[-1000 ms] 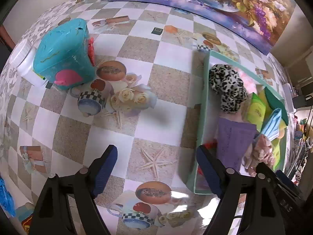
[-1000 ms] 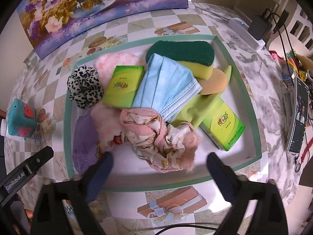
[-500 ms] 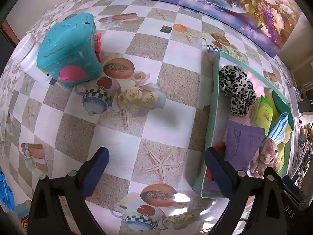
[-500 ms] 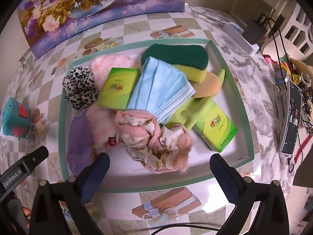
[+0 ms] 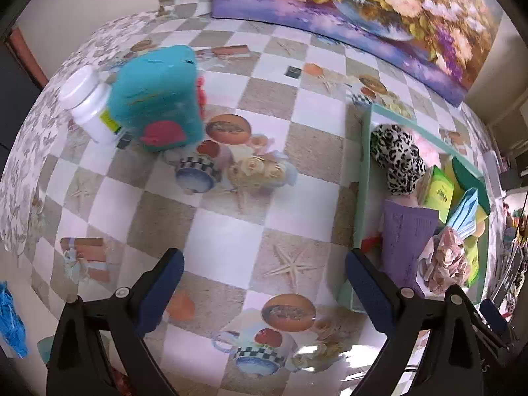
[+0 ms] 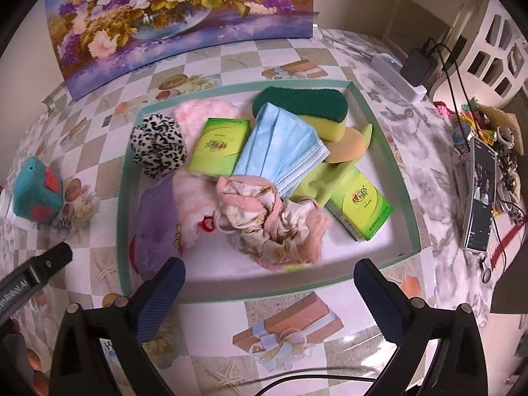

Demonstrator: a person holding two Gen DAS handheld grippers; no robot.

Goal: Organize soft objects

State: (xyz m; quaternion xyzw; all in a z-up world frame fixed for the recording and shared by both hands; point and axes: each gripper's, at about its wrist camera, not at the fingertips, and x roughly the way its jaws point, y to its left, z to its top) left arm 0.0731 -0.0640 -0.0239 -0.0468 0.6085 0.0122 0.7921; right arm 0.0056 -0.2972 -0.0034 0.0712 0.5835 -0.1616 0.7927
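A mint-rimmed tray (image 6: 264, 293) holds a heap of soft things: a leopard scrunchie (image 6: 158, 150), a blue face mask (image 6: 280, 148), a green-and-yellow sponge (image 6: 303, 105), a pink floral cloth (image 6: 270, 221), a purple cloth (image 6: 155, 221) and two green tissue packs (image 6: 217, 142). A teal plush cube (image 5: 155, 99) sits on the tablecloth left of the tray. My right gripper (image 6: 269, 265) hangs open above the tray's near rim, holding nothing. Over bare tablecloth between the cube and the tray (image 5: 361, 171), my left gripper (image 5: 264, 257) is open and empty.
A white bottle (image 5: 85, 99) leans behind the cube. A flower painting (image 6: 178, 16) stands along the table's far edge. A phone (image 6: 478, 194), a power strip (image 6: 396, 72) and cables crowd the right side. Something blue (image 5: 10, 316) lies at the near left.
Both grippers have lifted and drawn back, so cube and tray look smaller and farther. The left jaws spread wider at first, then held. Nothing on the table moved.
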